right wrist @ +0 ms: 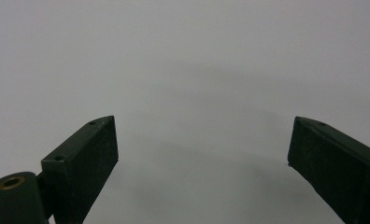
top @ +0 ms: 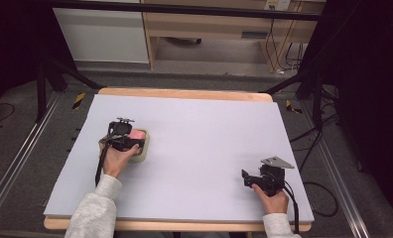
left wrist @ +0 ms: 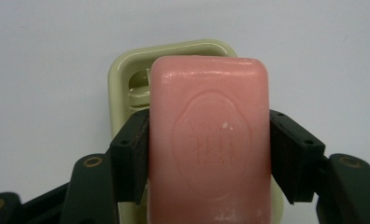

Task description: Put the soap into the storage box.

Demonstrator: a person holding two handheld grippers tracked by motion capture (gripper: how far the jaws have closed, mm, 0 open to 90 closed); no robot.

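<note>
The pink rounded bar of soap sits clamped between the two black pads of the left tongs, one pad pressing each long side. It hangs directly over the pale green plastic soap dish, which lies on the left part of the pale lilac surface. The right tongs stand wide apart with nothing between them, resting at the near right, well apart from the soap. Beyond the surface's far edge stands a wooden cabinet on a grey floor.
</note>
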